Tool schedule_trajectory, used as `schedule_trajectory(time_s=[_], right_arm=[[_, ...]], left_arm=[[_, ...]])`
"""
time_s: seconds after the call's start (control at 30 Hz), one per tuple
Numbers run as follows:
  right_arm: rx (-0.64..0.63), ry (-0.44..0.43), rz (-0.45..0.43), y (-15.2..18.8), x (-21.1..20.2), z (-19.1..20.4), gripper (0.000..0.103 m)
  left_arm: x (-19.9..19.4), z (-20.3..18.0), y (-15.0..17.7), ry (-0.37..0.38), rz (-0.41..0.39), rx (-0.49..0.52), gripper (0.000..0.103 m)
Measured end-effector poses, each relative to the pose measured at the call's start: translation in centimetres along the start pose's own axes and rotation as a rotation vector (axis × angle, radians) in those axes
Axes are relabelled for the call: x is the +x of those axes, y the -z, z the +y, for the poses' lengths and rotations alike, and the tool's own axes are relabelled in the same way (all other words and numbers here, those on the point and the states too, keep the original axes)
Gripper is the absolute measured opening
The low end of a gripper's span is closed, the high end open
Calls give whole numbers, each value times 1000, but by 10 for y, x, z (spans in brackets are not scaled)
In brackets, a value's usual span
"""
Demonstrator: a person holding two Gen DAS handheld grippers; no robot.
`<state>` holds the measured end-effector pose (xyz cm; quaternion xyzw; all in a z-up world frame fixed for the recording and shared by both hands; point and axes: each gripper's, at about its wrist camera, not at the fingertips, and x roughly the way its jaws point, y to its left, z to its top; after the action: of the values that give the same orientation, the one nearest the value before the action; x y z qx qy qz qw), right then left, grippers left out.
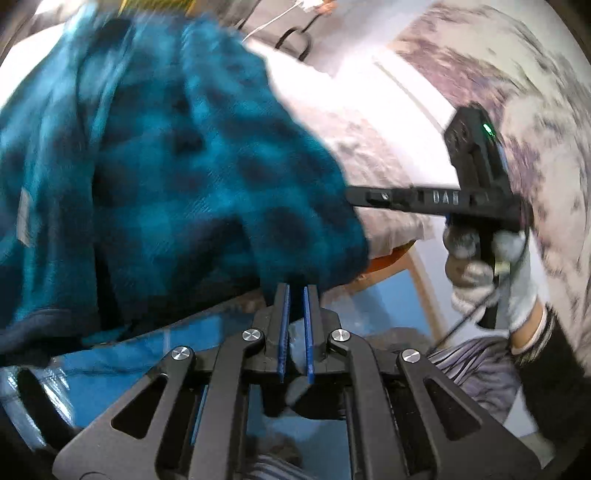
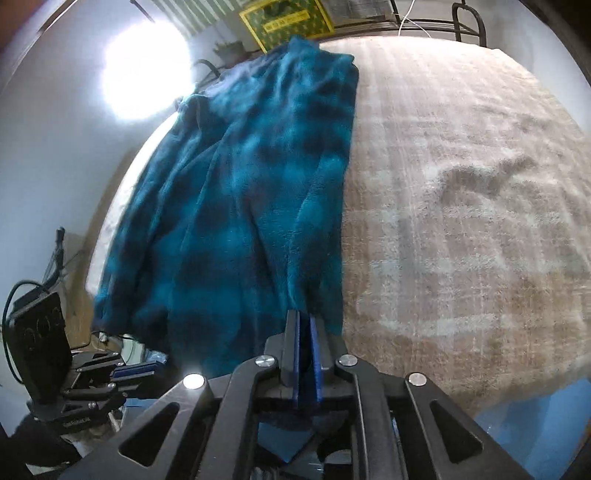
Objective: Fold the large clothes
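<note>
A large teal and dark blue plaid fleece garment (image 2: 236, 192) lies lengthwise along the left side of a bed, its near end hanging over the bed's edge. My right gripper (image 2: 304, 317) is shut on the garment's near hem. In the left wrist view the garment (image 1: 159, 177) fills the left half, blurred. My left gripper (image 1: 296, 291) sits just under its lower edge, jaws nearly closed with a narrow gap and no cloth seen between them. The right gripper (image 1: 480, 199), held by a white-gloved hand, reaches in from the right. The left gripper also shows in the right wrist view (image 2: 129, 373).
The bed is covered by a beige plaid blanket (image 2: 461, 206). A metal bed rail (image 2: 469, 18) runs along the far end. A white wall with a bright light (image 2: 144, 77) is on the left. Blue floor (image 1: 388, 306) shows below the bed's edge.
</note>
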<state>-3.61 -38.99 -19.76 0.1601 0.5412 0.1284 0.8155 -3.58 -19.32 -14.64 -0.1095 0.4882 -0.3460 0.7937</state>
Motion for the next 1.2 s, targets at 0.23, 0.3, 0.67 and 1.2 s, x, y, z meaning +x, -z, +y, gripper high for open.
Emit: schedule_trajectory(time_s=[0.23,0.3,0.67,1.2], right_arm=[[76,-100,-286,6,-82,-20,35],[119,-100,-336,8,-95,-31,38],[287,-180,-449,10,-123,-83,38],[233,-124,-328,-55,-53,-76,38]], left_arm=[[8,-78,-5,-145,-86,278,56],[25,-98,-6,-183,-92,352,56],[123,-108,-14,-319,20,434,57],[66,-68,-36,-46,-78,206,14]])
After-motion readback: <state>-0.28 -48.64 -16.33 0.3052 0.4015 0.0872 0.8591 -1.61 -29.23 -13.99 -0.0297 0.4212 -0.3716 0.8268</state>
